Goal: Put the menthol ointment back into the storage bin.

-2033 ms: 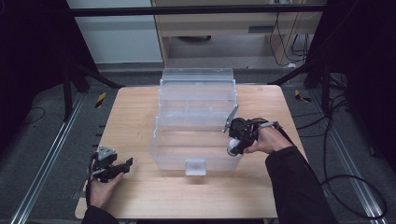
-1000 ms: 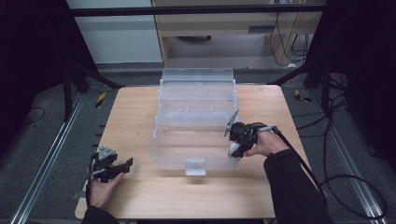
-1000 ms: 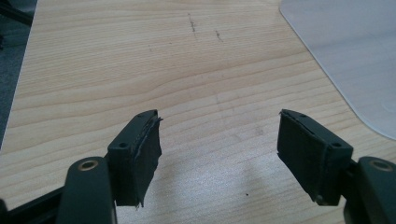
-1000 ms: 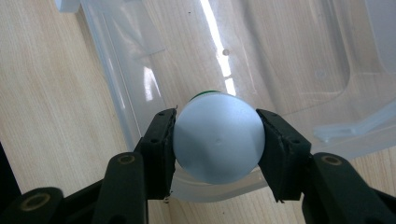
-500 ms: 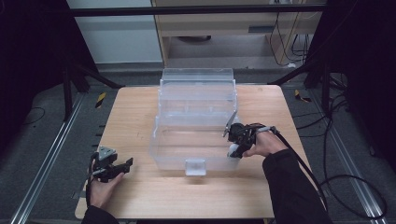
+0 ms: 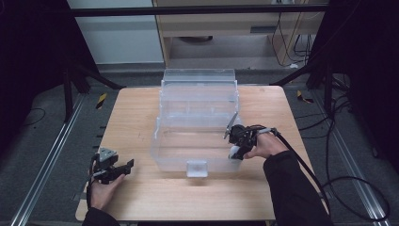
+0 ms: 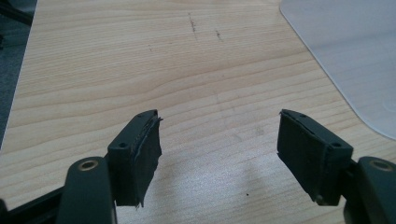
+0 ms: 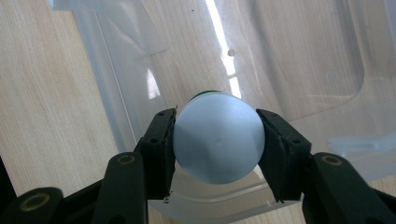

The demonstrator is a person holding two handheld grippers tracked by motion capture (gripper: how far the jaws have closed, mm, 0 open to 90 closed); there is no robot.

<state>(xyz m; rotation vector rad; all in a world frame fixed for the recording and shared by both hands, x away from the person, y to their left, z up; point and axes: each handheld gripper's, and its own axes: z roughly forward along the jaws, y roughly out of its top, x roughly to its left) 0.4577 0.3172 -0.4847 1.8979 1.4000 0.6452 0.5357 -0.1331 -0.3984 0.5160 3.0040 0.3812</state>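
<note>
1. Right now the right gripper (image 6: pixel 234 151) sits at the right wall of the clear plastic storage box (image 6: pixel 197 117), low toward the near corner, with the person's right hand (image 6: pixel 263 145) wrapped around its body

2. And in the right gripper view that gripper (image 8: pixel 217 140) has both black jaws clamped on a round white container (image 8: pixel 217 137), one pad pressed on each side of it

3. A thin sliver of green (image 8: pixel 205 93) peeks out at the far edge of that container; what kind of container it is, you cannot tell from this end-on look

4. The white container (image 6: pixel 234 152) hangs right over the box's rim at its right side, the transparent floor and walls of the box spread out underneath it

5. Over on the other side, the left gripper (image 6: pixel 123 165) rests low near the front left corner of the wooden table (image 6: pixel 131 113), well apart from the box, the left hand (image 6: pixel 104 186) behind it

6. Looking along the left gripper (image 7: pixel 217 140), the jaws stand wide apart with bare wood grain between them, nothing held

7. A rounded corner of pale translucent plastic (image 7: pixel 355 56) lies on the table at the upper right of the left gripper view, clear of the jaws

8. A black cable (image 6: pixel 310 174) trails from the right gripper off the table's right edge
</note>
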